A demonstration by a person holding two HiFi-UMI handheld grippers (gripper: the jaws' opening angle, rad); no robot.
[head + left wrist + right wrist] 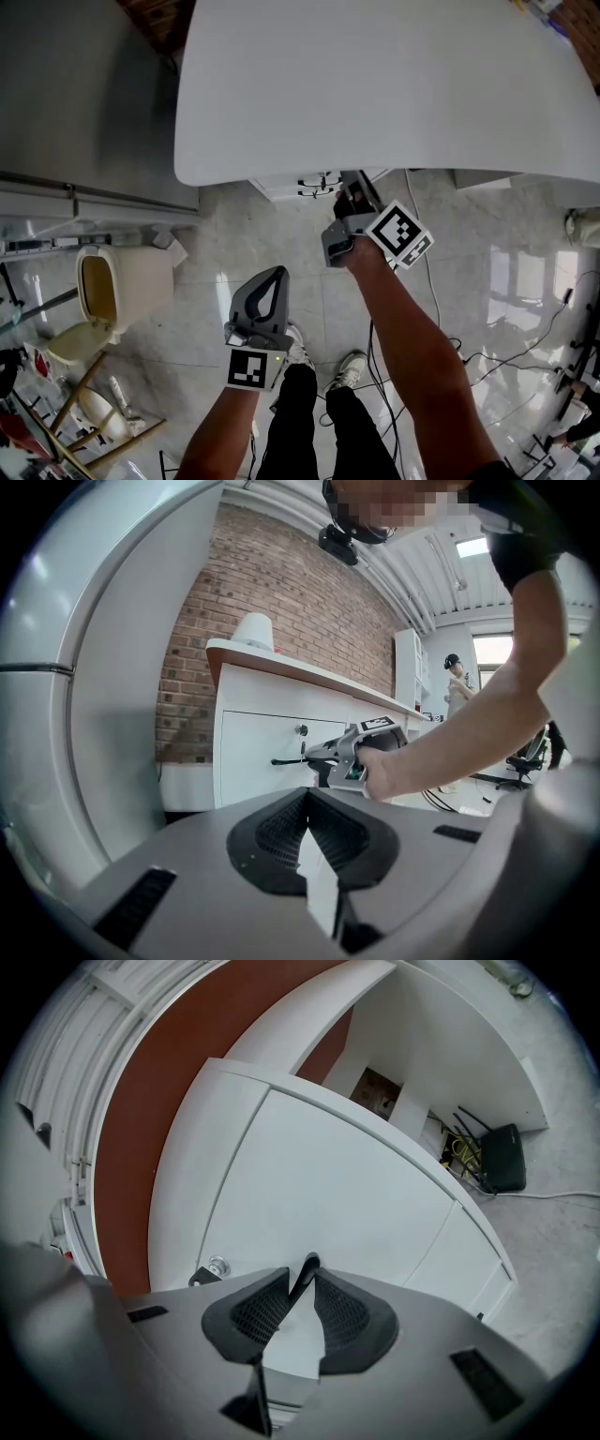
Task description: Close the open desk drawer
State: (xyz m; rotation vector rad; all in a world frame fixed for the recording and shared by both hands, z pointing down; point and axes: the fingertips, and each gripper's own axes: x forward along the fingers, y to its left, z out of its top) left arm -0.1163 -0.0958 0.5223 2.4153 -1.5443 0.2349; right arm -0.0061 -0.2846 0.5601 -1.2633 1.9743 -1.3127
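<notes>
A white drawer front [286,186] shows just under the white desk top's [375,84] near edge. It carries a thin black handle [317,184] and a key lock [302,730]. My right gripper [349,193] reaches up to that handle, and in the right gripper view its pads [345,1312] close on the dark handle bar [307,1266]. In the left gripper view the right gripper [323,758] is seen at the handle [289,759]. My left gripper [272,277] hangs lower and nearer to me, apart from the drawer, jaws together and empty [307,794].
A grey cabinet [84,94] stands at the left, with a cream bin [117,286], lid up, and wooden stools [84,398] below it. Cables [469,352] trail over the glossy floor at the right. A black box [502,1171] with wires sits under the desk. My feet [323,366] are below.
</notes>
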